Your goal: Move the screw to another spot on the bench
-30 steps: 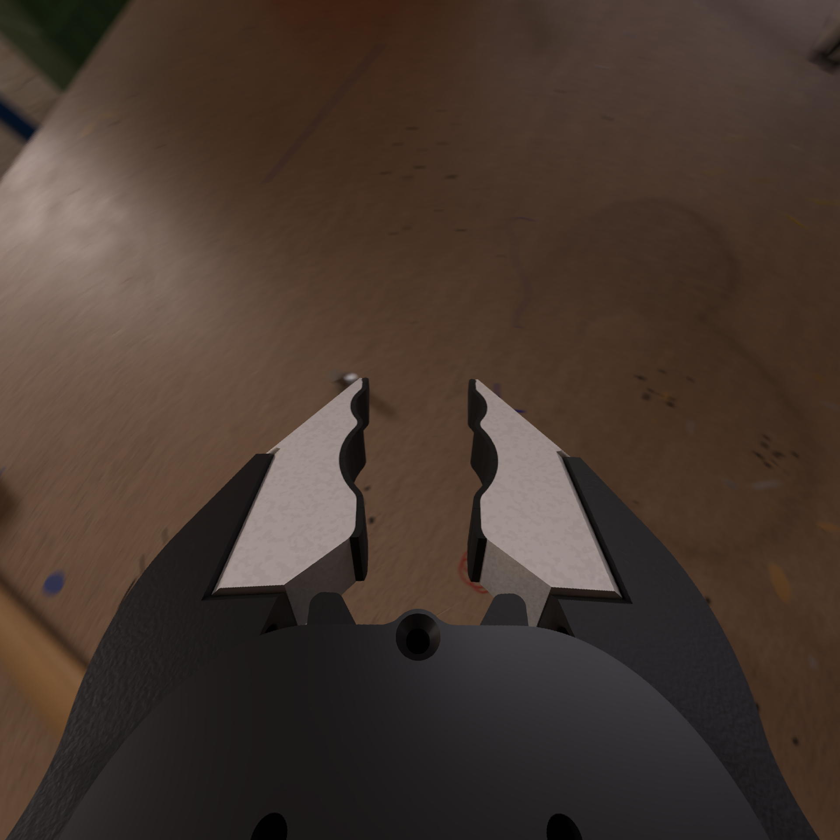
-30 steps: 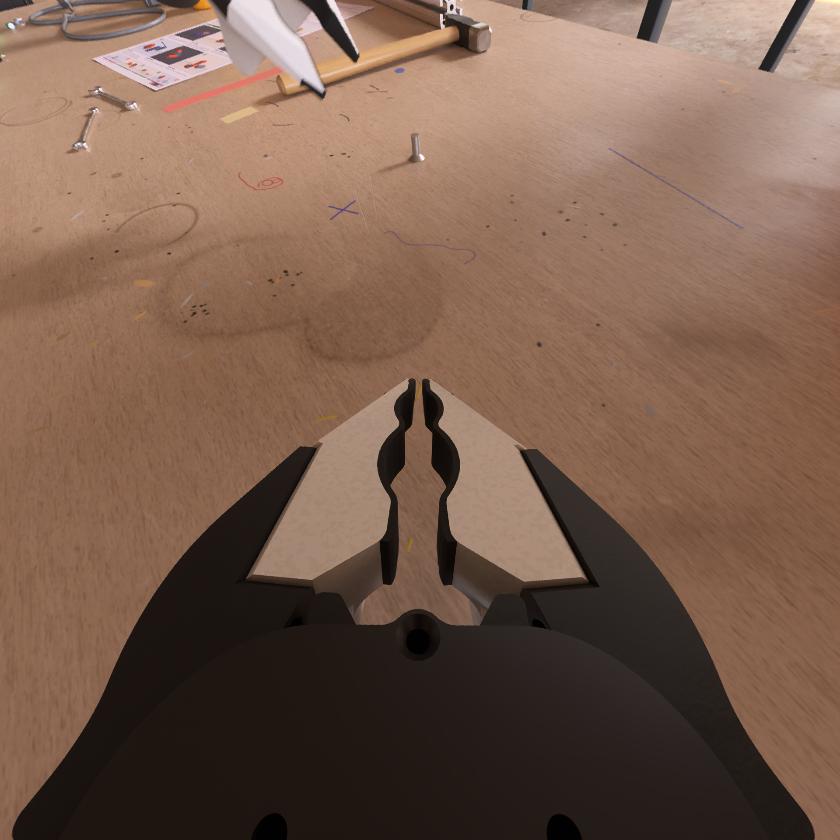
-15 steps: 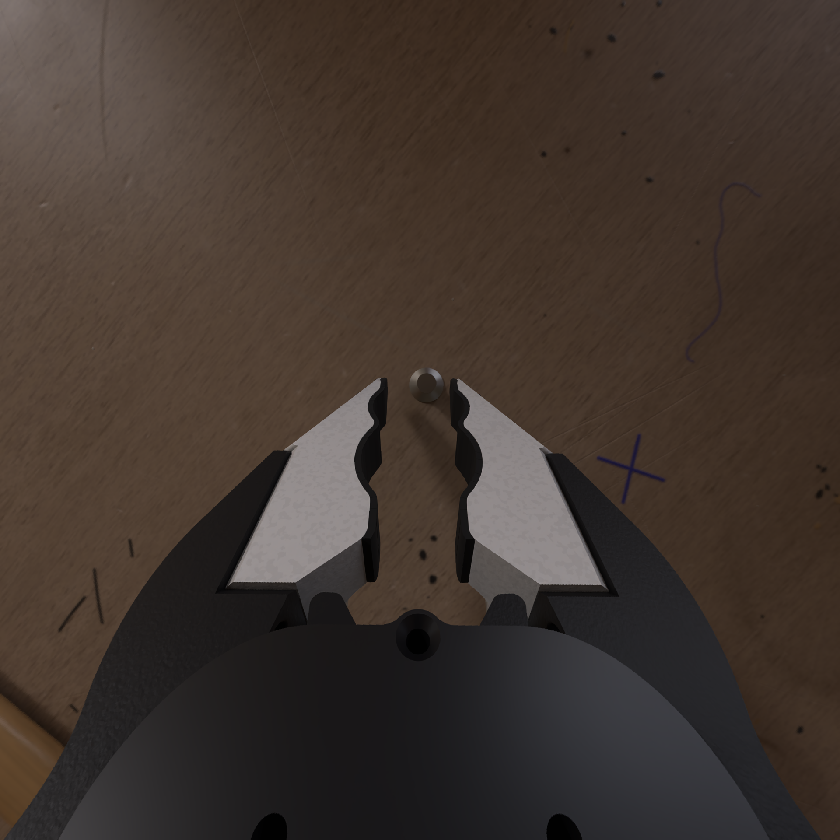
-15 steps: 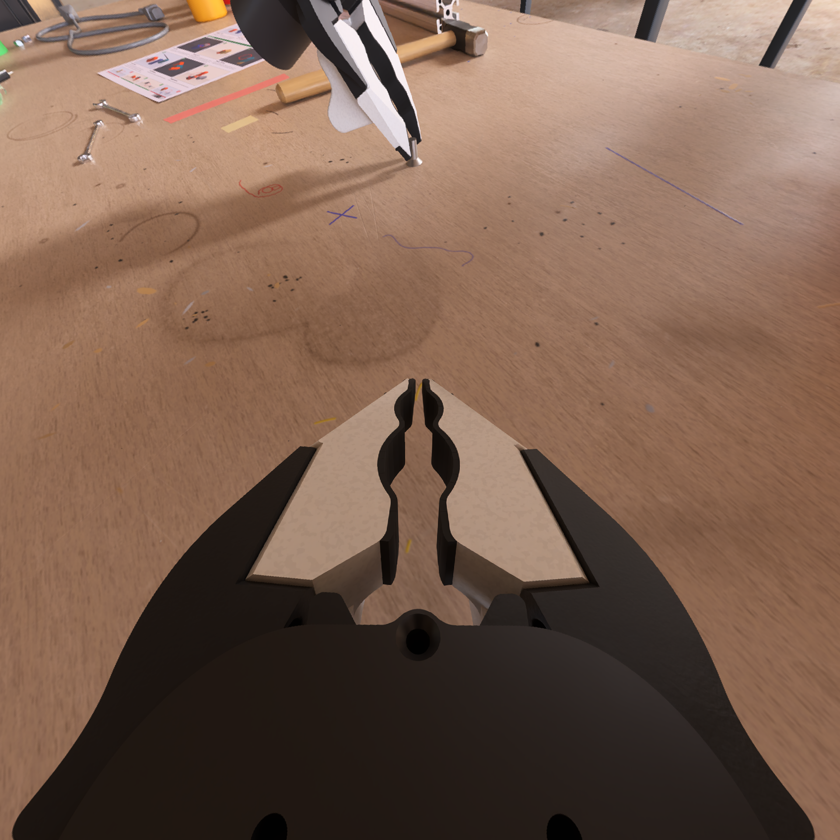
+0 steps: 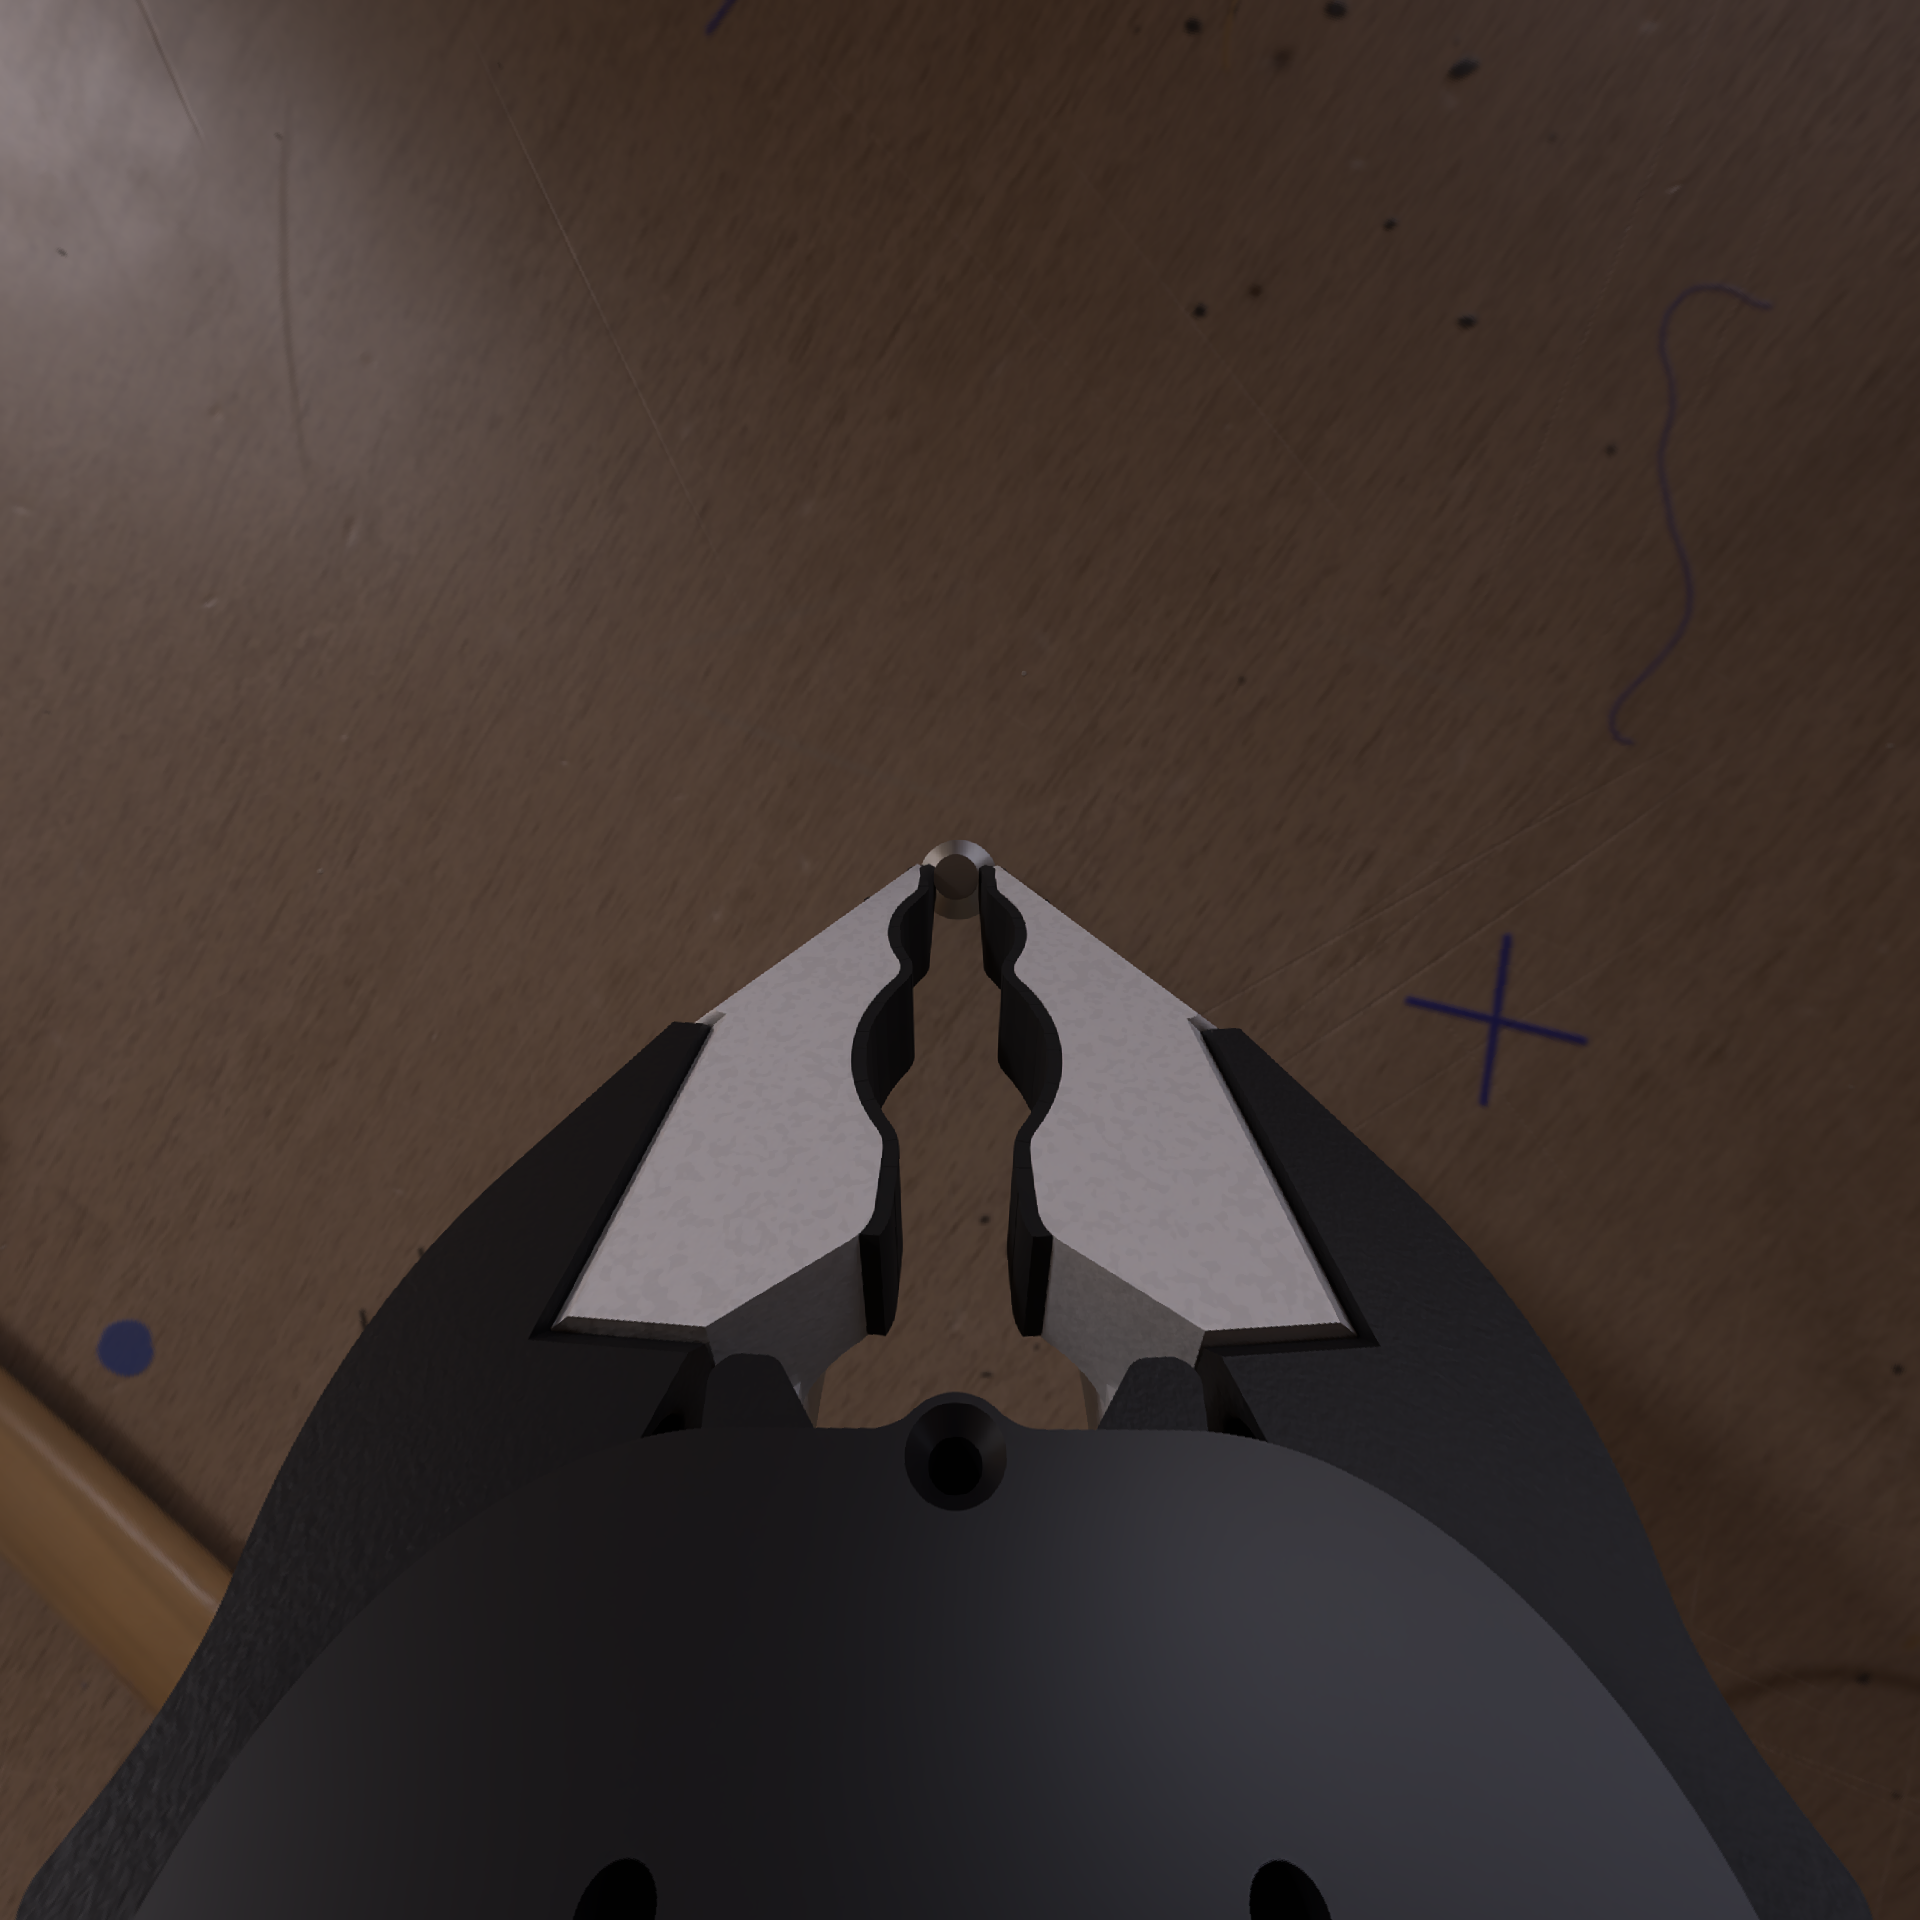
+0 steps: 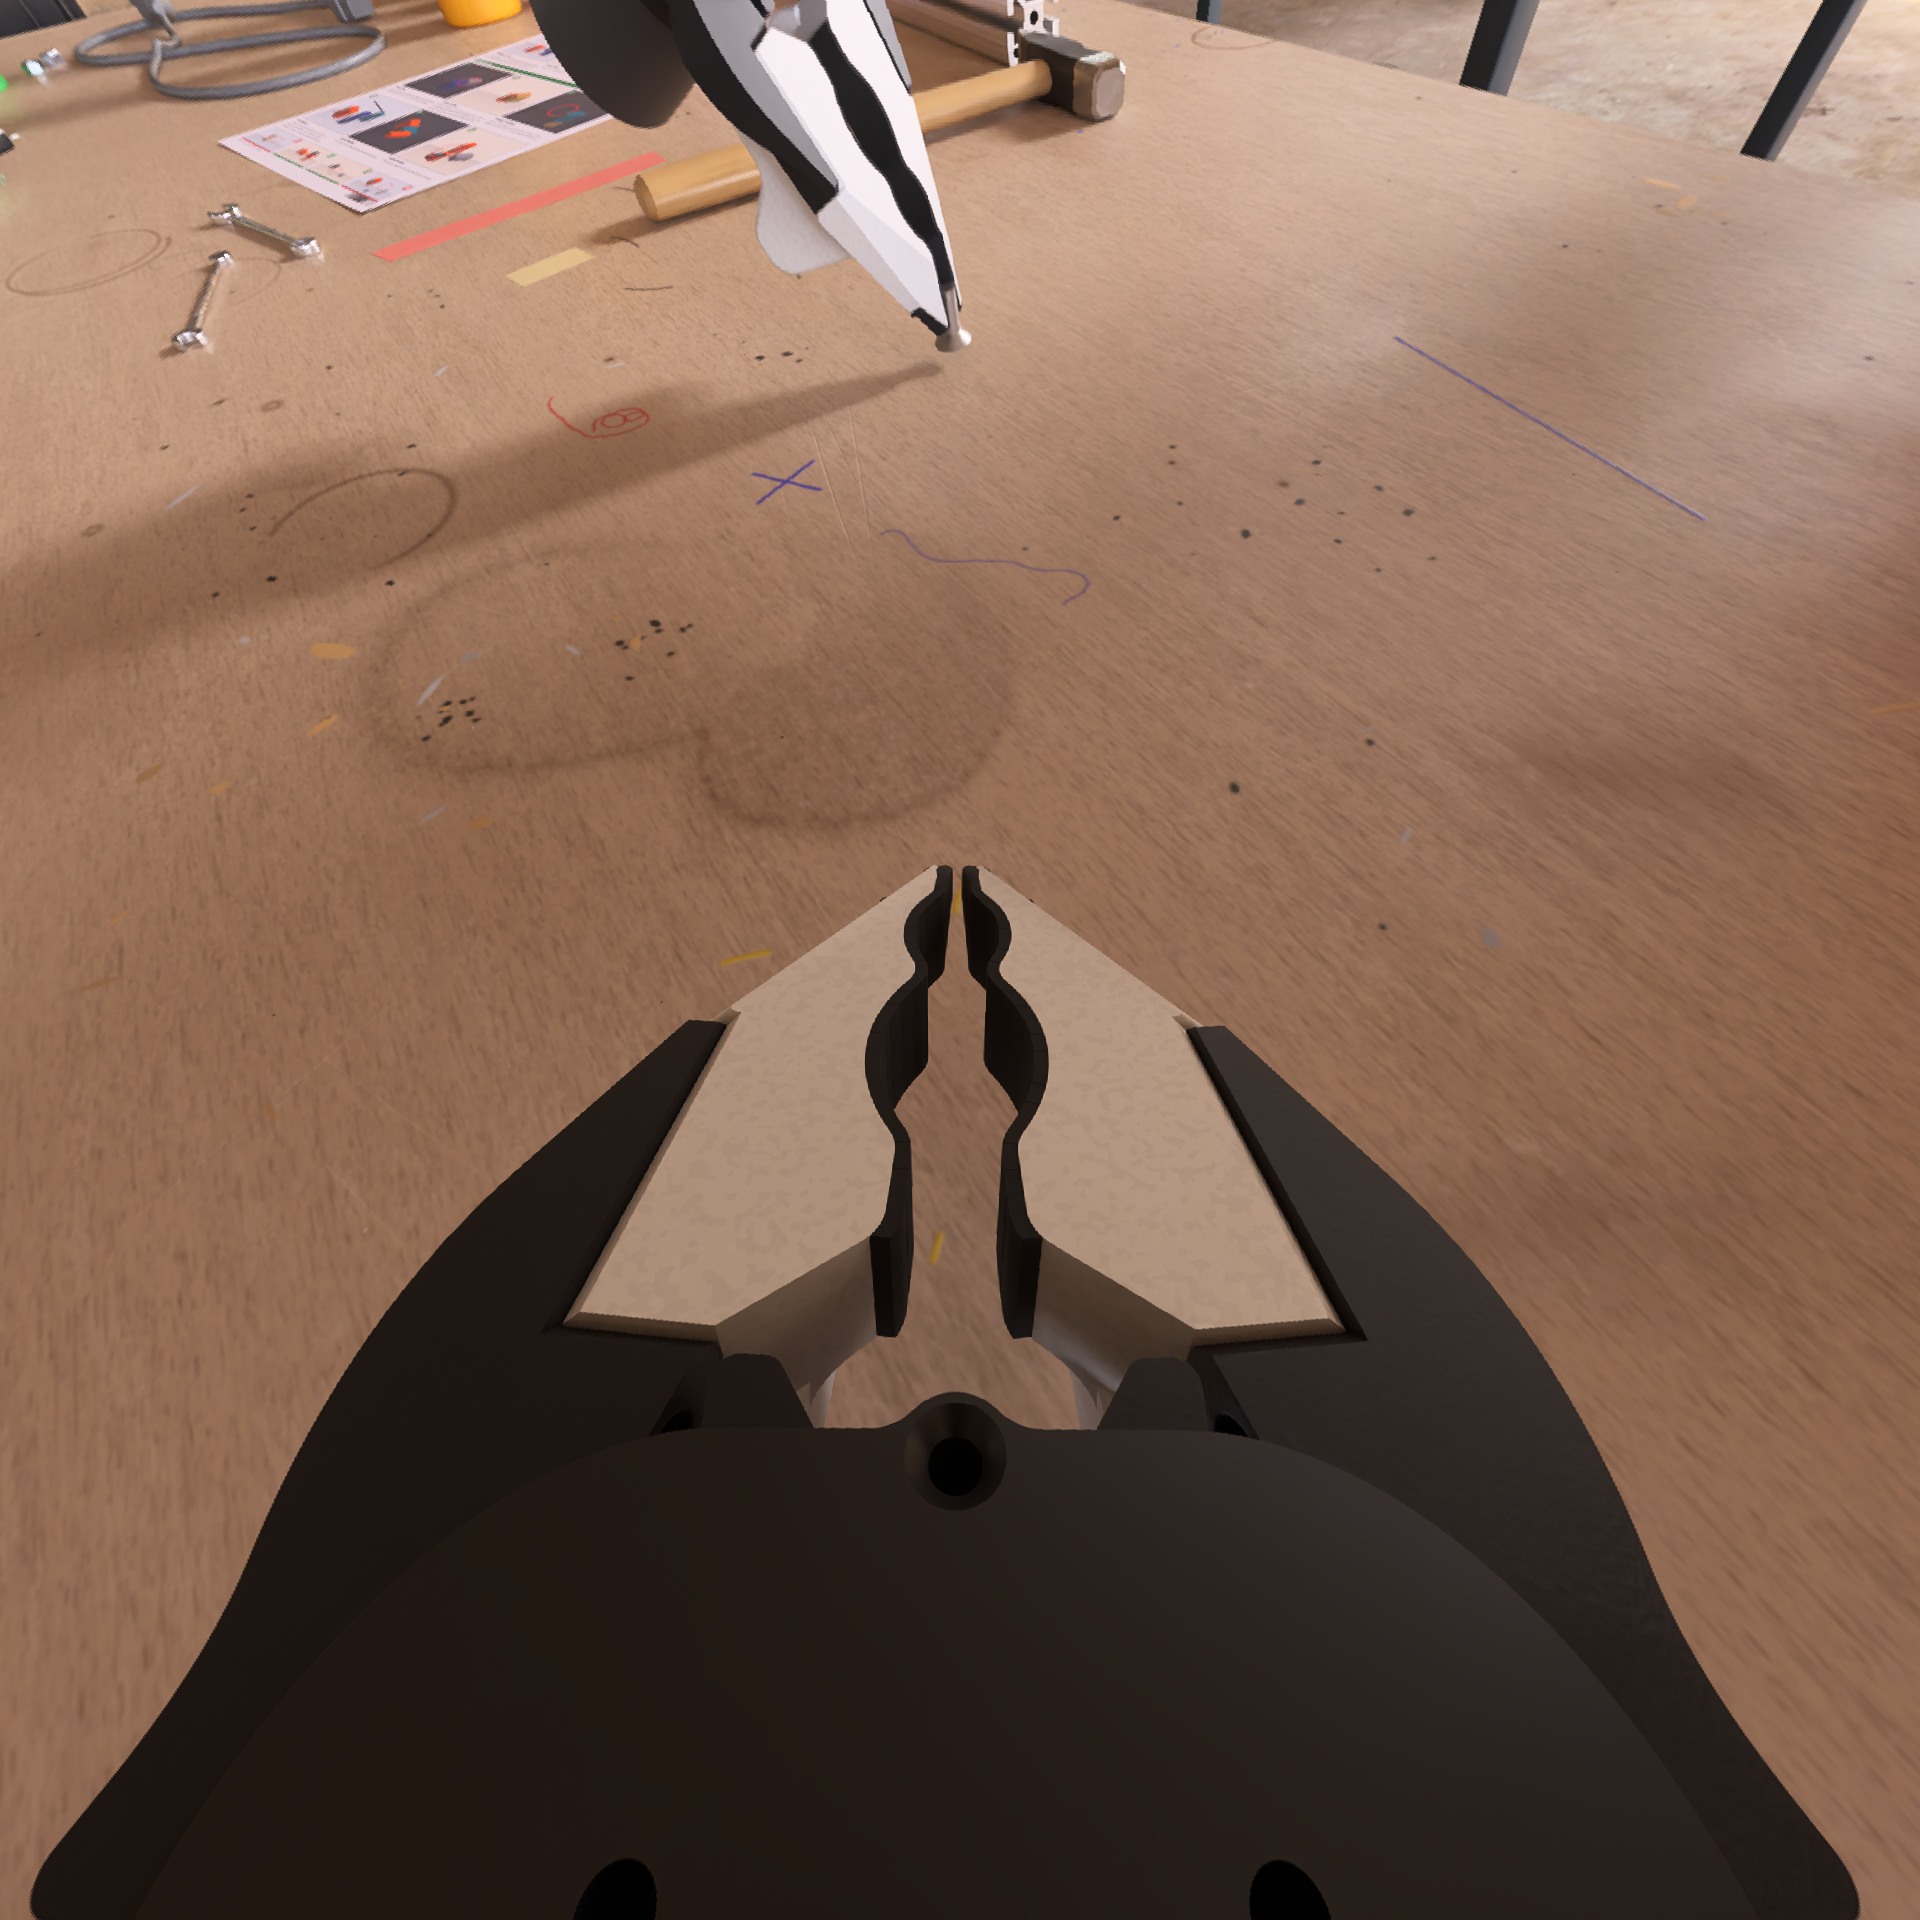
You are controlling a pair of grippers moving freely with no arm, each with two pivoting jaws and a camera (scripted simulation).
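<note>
Two wrenches [image 6: 223, 270], right view only

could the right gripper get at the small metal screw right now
Probably not without waiting: the left gripper is shut on the small grey metal screw, covering its shaft. The right gripper, itself shut, sits well short of it across bare wooden bench.

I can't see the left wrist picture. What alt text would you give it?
Seen from above, the left tool has its two pale fingertips closed on a small metal screw standing on a brown wooden bench. A blue pen cross lies to the right, a blue dot and a wooden handle at lower left.
</note>
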